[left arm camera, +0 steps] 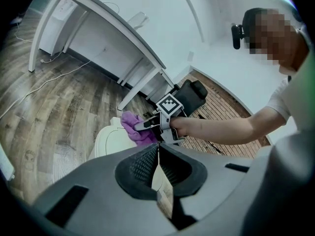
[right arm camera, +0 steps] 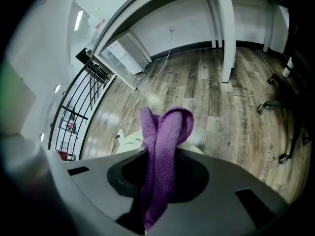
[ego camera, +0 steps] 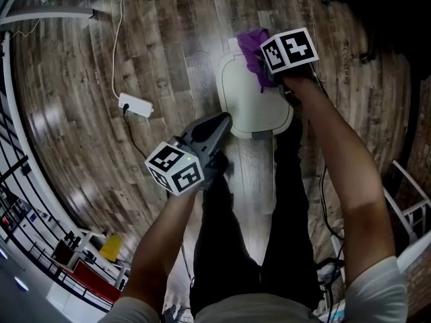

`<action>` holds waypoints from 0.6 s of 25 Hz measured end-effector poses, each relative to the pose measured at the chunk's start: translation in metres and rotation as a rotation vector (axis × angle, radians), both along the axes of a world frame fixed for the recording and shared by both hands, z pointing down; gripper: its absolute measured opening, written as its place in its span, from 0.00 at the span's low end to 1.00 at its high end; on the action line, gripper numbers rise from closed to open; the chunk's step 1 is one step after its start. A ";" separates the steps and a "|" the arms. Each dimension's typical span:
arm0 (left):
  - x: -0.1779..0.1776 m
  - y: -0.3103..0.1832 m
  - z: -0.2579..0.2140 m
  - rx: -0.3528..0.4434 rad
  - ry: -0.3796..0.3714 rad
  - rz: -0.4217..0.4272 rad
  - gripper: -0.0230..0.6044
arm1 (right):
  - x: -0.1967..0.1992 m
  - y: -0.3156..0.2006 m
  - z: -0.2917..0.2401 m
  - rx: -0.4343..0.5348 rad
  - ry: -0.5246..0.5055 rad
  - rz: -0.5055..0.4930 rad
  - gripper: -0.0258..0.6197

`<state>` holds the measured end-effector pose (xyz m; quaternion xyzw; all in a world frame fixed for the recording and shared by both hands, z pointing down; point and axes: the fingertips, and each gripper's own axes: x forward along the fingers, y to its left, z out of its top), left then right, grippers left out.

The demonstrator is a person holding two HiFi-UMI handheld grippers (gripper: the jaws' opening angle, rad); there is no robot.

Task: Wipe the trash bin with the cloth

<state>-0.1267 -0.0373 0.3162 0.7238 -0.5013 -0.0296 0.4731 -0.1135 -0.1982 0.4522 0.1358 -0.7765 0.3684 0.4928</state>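
Two arms (ego camera: 343, 167) down, right gripper (right arm camera: 157, 181) pinches cloth (right arm camera: 165, 132) at bin (ego camera: 252, 103) — left gripper (left arm camera: 158, 156) closed

- Your right claw (right arm camera: 160, 156): from the head view its marker cube covers the jaws, so you can't read the grip there.
- Purple towelling cloth (right arm camera: 165, 132): its lower end sinks into the dark gap between those jaws and is lost at the picture's bottom edge.
- Cream round-cornered plastic trash bin (ego camera: 252, 103): you see only the lid from above. The walls are hidden beneath it, and one far corner lies under the cloth.
- White power strip (ego camera: 136, 105): its pale cable runs off the top edge.
- Small yellow thing (ego camera: 111, 246) on the floor: too small and smeared to name.
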 end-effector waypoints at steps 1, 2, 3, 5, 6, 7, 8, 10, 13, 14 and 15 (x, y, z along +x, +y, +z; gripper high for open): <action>0.003 -0.002 0.001 0.000 0.001 0.004 0.05 | 0.006 -0.003 0.000 0.004 0.002 0.003 0.16; 0.007 -0.004 0.001 0.001 0.002 0.008 0.05 | 0.011 -0.005 0.000 0.010 0.005 0.003 0.17; 0.010 -0.007 0.002 0.002 0.004 0.013 0.05 | 0.017 -0.008 0.001 0.016 0.010 0.003 0.16; 0.016 -0.011 0.002 0.005 0.007 0.021 0.05 | 0.028 -0.013 0.001 0.030 0.021 0.002 0.17; 0.019 -0.013 0.002 0.006 0.008 0.026 0.05 | 0.033 -0.015 0.001 0.037 0.028 0.002 0.17; 0.022 -0.015 0.002 0.007 0.010 0.031 0.05 | 0.039 -0.018 0.001 0.045 0.036 0.001 0.16; 0.026 -0.017 0.001 0.009 0.011 0.035 0.05 | 0.045 -0.021 0.001 0.056 0.045 -0.002 0.16; 0.032 -0.020 0.001 0.012 0.012 0.045 0.05 | 0.059 -0.026 0.001 0.085 0.071 -0.014 0.17; 0.039 -0.024 0.002 0.015 0.014 0.054 0.05 | 0.086 -0.037 0.003 0.143 0.134 -0.039 0.16; 0.041 -0.025 0.003 0.015 0.013 0.056 0.05 | 0.096 -0.041 0.003 0.163 0.161 -0.047 0.16; 0.043 -0.025 0.003 0.014 0.012 0.057 0.05 | 0.106 -0.045 0.003 0.181 0.186 -0.051 0.16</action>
